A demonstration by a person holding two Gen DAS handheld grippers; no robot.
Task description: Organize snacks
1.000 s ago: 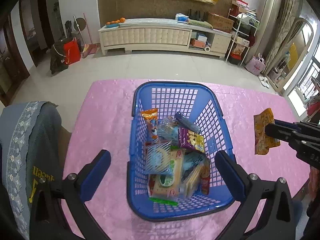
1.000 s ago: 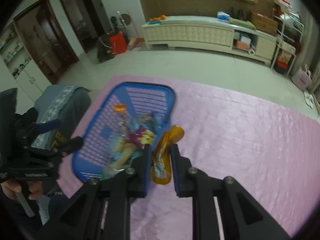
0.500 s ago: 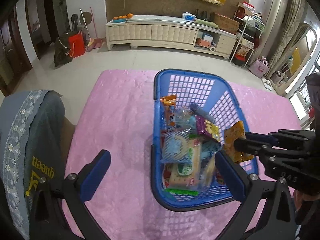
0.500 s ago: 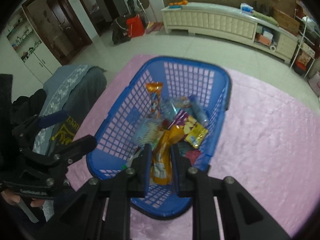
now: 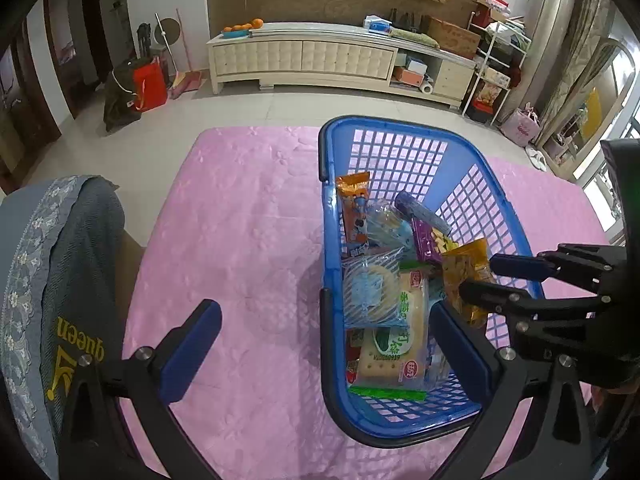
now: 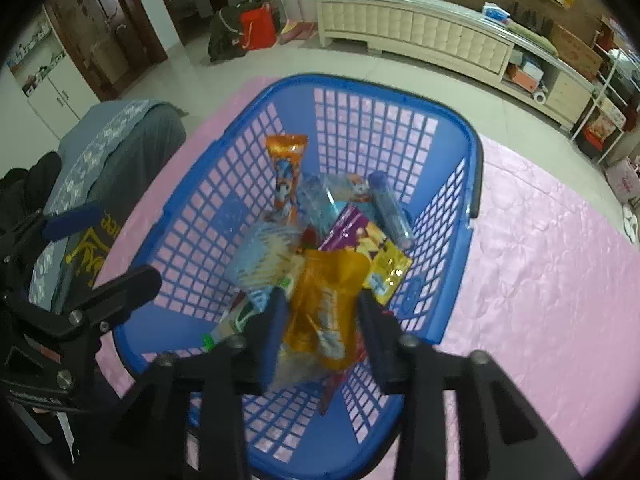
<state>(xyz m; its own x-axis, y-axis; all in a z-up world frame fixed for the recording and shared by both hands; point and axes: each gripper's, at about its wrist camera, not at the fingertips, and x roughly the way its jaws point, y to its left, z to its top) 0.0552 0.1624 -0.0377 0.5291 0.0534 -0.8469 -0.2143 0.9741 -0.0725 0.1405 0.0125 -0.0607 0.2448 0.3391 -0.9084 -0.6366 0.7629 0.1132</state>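
Observation:
A blue plastic basket (image 5: pixel 400 122) (image 6: pixel 360 84) holding several snack packets stands on the pink tablecloth (image 5: pixel 240 220). My right gripper (image 6: pixel 322 312) (image 5: pixel 480 278) reaches down into its near right part. Its jaws are opening around an orange snack packet (image 6: pixel 324 300) (image 5: pixel 464 272), which lies loose between them on the other snacks, and the pads stand off its sides. My left gripper (image 5: pixel 326 336) (image 6: pixel 106 248) hangs wide open astride the basket's left wall, holding nothing. Green-and-white crackers (image 5: pixel 394 344) and a purple packet (image 6: pixel 360 236) lie in the pile.
A chair with a grey-blue embroidered cover (image 5: pixel 60 260) stands against the table's left edge. Bare pink cloth (image 6: pixel 540 280) spreads right of the basket. Beyond the table are a tiled floor and a long cream cabinet (image 5: pixel 300 56).
My right gripper carried the orange packet from right of the basket over its rim and down inside, then its jaws spread apart. My left gripper sank slightly toward the basket's left side.

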